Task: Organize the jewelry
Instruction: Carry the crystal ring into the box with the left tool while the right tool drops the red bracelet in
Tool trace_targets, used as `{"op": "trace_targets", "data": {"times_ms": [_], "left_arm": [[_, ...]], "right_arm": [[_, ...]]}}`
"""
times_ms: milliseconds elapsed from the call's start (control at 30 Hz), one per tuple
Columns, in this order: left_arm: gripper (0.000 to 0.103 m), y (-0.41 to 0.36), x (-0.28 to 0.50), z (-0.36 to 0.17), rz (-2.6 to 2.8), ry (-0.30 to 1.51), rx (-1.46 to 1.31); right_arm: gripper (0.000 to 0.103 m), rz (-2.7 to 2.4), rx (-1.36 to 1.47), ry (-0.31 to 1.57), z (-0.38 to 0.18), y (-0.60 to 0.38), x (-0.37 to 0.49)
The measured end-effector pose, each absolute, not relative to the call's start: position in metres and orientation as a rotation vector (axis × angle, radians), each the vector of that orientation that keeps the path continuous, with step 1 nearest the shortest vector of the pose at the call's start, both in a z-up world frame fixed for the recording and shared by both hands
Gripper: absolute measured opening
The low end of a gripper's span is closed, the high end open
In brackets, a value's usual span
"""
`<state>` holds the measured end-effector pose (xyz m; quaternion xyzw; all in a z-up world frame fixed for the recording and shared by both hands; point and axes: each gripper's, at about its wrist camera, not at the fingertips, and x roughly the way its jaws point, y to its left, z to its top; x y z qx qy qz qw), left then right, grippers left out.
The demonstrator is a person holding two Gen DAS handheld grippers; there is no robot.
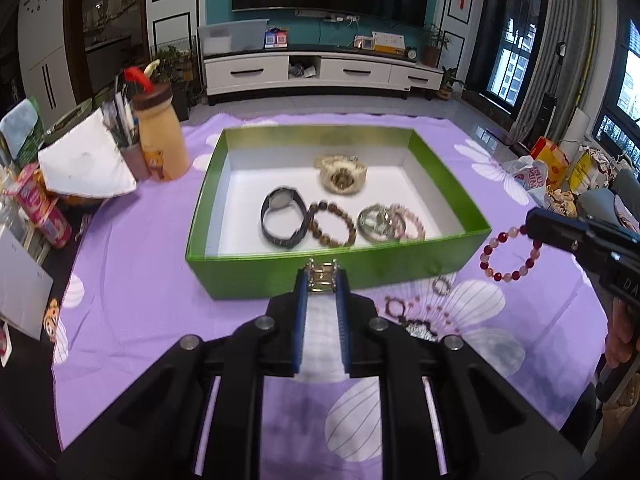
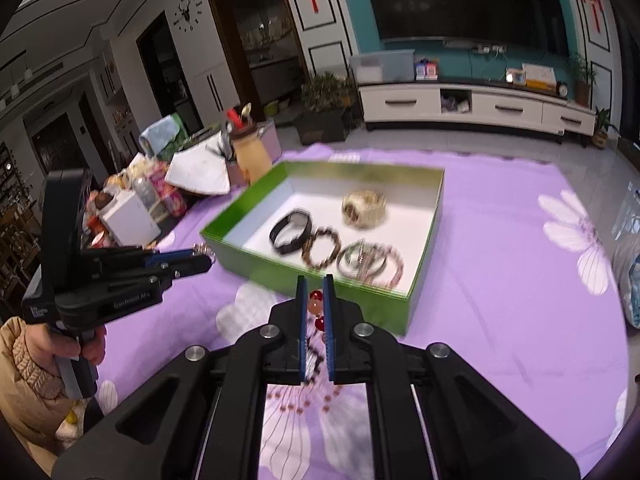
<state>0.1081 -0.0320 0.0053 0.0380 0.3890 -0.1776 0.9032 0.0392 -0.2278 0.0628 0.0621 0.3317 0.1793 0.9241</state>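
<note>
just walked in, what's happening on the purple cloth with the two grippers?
A person is sorting jewelry into the green box. The left gripper is shut on a metal link bracelet, held just short of the box's near wall. The right gripper is shut on a red and pink bead bracelet, in the air off the box's right corner. Already in the box: a black watch, a cream watch, a brown bead bracelet and a few bangles. More pieces lie on the cloth.
</note>
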Motion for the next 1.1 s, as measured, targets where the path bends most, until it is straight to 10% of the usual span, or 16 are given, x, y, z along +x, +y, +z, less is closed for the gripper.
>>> {"op": "trace_targets", "data": {"times_ms": [1100], "left_arm": [[0.014,-0.025,0.230,-0.024,-0.237,0.926,0.067]], "right_arm": [[0.007,0.266,0.115,0.696,0.056,-0.234,0.152]]}}
